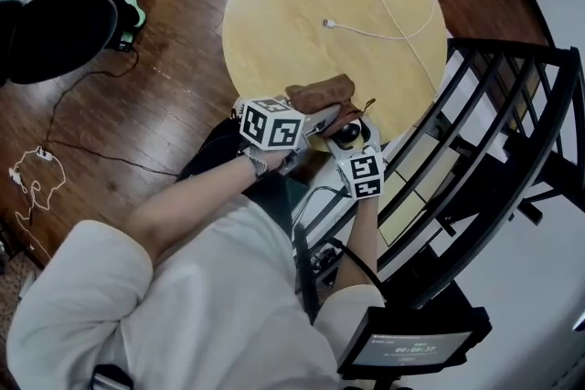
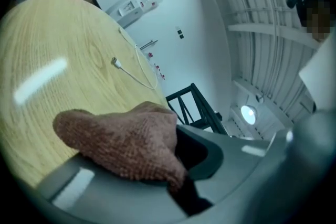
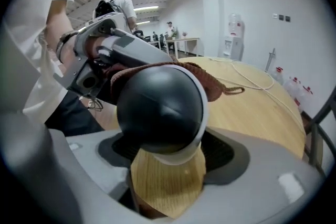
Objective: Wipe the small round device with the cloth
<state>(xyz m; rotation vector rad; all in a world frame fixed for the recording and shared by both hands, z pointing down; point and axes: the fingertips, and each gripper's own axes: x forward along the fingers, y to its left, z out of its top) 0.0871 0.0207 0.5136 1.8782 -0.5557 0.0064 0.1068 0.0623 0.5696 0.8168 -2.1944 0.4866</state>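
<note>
Our small round device point(image 3: 160, 107), a dark white-rimmed ball on a wooden stem, points ball-first along our right gripper's point(image 3: 166, 168) clamping jaws, over the table point(image 1: 274, 23) edge, against the brown cloth point(image 2: 121, 139) pinched in our left gripper point(image 2: 157, 170).

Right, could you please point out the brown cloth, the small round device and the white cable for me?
brown cloth point(image 2: 118, 136): left gripper view, middle of the bunched fabric.
small round device point(image 3: 157, 105): right gripper view, centre of its black dome.
white cable point(image 1: 328, 23): head view, its plug end.
</note>
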